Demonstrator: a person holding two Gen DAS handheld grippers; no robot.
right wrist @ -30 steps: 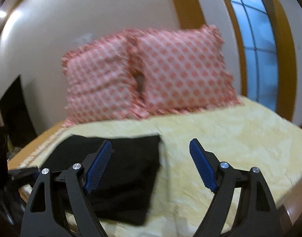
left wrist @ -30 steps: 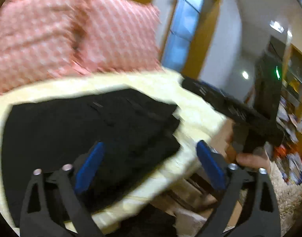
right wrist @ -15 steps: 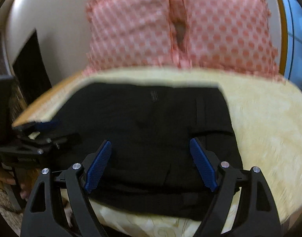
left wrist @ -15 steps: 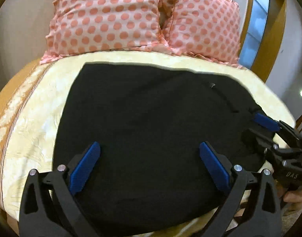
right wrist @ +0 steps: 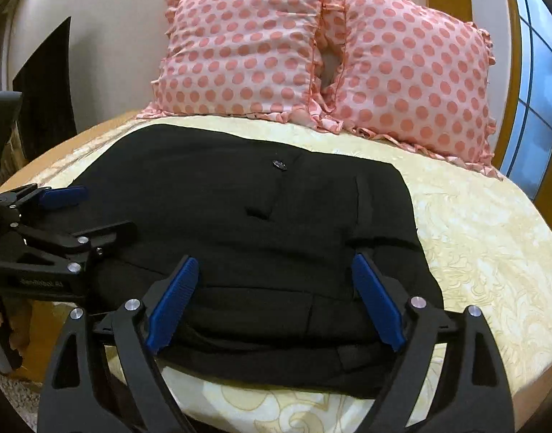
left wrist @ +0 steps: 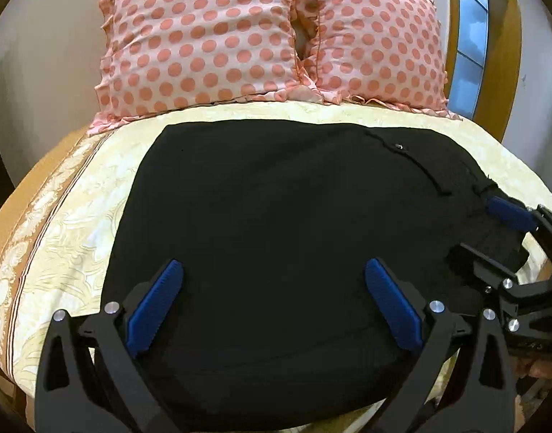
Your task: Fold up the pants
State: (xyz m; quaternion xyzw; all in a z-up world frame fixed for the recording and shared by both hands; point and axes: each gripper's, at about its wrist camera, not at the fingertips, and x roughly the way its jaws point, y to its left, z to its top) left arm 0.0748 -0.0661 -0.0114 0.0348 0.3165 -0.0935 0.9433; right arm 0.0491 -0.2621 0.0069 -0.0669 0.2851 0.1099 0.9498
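We have swung both grippers back down over the black pants [left wrist: 294,238], which lie partly folded on the yellow bedspread [right wrist: 492,238]. Left gripper [left wrist: 276,310] and right gripper [right wrist: 276,303] hover spread, empty; apparently another fold comes next.

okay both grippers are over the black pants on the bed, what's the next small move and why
Probably lower both open grippers, left gripper and right gripper, and pinch the near edge of the pants; neither holds fabric yet.
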